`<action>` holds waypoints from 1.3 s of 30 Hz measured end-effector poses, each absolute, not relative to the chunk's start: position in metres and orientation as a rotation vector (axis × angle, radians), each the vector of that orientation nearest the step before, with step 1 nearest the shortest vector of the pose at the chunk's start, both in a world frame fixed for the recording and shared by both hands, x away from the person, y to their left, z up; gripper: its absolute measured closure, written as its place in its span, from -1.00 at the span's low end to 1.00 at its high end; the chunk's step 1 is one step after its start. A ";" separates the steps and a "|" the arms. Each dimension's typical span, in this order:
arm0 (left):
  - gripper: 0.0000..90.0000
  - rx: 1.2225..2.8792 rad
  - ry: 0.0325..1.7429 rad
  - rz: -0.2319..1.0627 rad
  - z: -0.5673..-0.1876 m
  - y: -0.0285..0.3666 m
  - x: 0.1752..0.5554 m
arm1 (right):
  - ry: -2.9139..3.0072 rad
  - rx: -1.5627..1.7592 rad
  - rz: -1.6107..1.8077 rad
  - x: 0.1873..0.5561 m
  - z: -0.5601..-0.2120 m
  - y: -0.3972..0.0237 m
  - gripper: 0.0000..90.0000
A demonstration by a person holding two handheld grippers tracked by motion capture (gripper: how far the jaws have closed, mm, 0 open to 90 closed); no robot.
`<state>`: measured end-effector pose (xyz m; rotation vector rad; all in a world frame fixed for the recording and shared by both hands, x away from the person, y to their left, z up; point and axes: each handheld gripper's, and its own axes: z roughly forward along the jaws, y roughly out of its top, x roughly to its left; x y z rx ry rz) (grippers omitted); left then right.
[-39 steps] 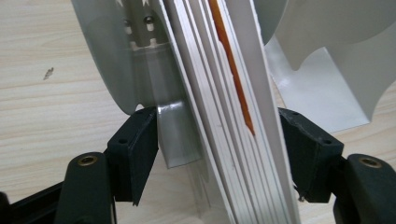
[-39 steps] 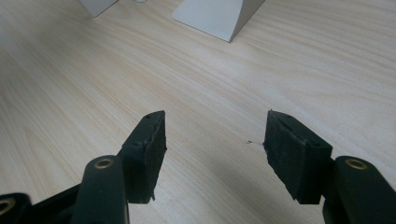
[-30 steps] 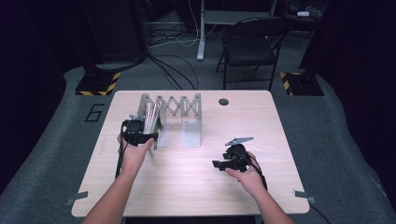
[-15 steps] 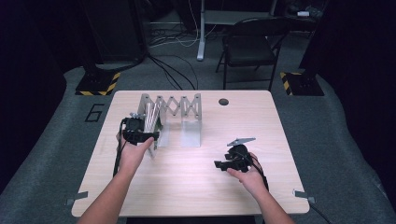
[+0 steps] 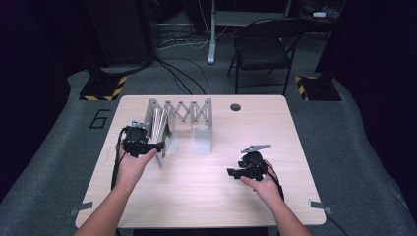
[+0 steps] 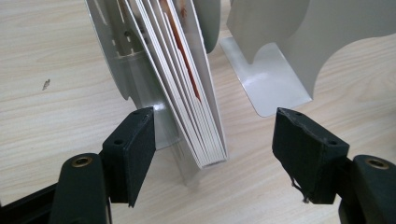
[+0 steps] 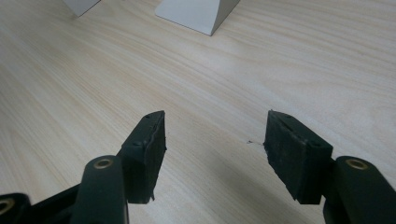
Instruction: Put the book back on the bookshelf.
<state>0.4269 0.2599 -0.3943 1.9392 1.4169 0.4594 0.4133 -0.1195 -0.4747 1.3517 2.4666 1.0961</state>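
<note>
The thin white book (image 6: 187, 88) leans in the left end of the metal rack (image 5: 179, 125), near the far left part of the counter (image 5: 206, 196), and its lower corner is between the jaws of the left tongs (image 6: 215, 144), which stand open and do not touch it. The right tongs (image 7: 215, 149) are also open and hold nothing, low over bare wood with free room around them, well apart from the rack.
</note>
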 end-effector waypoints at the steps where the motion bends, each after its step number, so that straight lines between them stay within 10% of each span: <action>1: -0.33 1.948 1.413 0.461 -0.393 0.261 0.426 | 2.465 1.335 1.100 0.414 -0.475 -0.120 -0.15; 39: -0.21 2.103 1.037 0.280 -0.378 0.252 0.359 | 2.449 1.323 1.091 0.412 -0.472 -0.121 -0.15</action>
